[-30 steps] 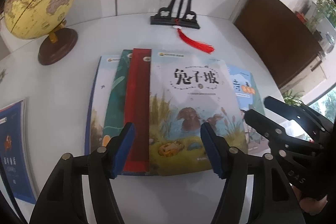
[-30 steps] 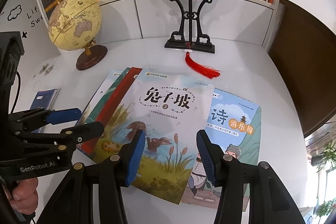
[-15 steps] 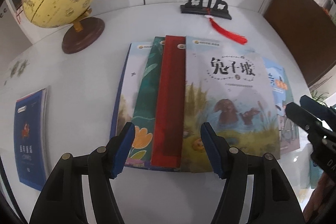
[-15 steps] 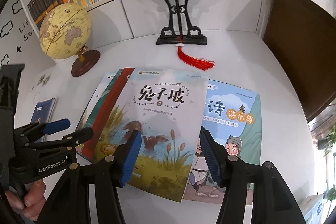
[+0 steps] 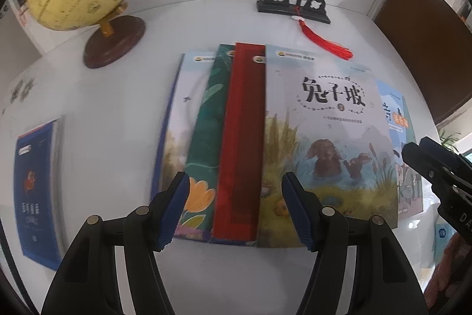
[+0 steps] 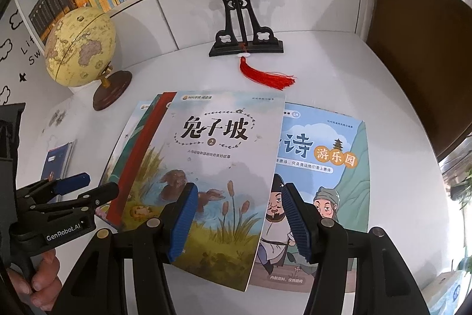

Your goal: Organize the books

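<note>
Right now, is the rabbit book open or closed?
Closed. The rabbit book lies flat, front cover up, overlapping the red book and the poetry book.

Five thin books lie flat and fanned, overlapping. The rabbit book (image 6: 224,167) tops the fan, over a poetry book (image 6: 324,167) on its right and red (image 5: 242,143), green (image 5: 206,132) and pale (image 5: 177,123) books leftward. A blue book (image 5: 35,188), blurred, lies well apart.

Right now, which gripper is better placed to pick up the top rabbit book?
Right. The right gripper straddles the rabbit book's loose right edge, jaws open; the left gripper faces the red book instead.
</note>
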A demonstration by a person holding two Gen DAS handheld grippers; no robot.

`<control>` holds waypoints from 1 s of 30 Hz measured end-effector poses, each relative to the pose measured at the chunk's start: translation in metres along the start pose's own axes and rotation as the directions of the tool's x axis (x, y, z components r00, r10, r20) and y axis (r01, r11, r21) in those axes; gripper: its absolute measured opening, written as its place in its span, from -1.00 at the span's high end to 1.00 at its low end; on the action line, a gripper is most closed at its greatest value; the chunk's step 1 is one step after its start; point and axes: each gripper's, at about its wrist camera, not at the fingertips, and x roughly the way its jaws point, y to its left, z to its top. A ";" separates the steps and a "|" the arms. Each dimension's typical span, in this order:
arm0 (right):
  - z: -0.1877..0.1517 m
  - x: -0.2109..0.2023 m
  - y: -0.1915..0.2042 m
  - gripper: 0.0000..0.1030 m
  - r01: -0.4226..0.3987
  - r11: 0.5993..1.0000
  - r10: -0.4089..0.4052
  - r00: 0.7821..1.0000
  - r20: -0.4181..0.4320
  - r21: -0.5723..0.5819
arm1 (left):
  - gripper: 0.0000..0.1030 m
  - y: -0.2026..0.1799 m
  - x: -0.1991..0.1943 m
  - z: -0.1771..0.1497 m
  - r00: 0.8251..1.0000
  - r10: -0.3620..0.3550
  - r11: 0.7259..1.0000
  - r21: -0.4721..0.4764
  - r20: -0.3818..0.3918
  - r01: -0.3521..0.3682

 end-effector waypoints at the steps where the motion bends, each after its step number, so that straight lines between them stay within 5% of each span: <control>1: 0.000 0.001 -0.002 -0.11 -0.002 1.000 0.002 1.000 0.006 0.007 | -0.22 -0.002 0.003 0.002 1.000 -0.016 1.000 0.007 -0.005 0.016; 22: 0.006 0.040 -0.011 -0.11 0.038 0.999 -0.037 0.998 -0.043 0.023 | -0.22 -0.025 0.033 0.012 0.997 -0.069 0.996 0.060 -0.029 0.071; 30: -0.003 0.048 -0.010 -0.15 -0.073 0.995 0.077 0.995 -0.065 0.065 | -0.22 -0.037 0.027 -0.002 0.988 -0.155 0.983 0.098 -0.024 0.157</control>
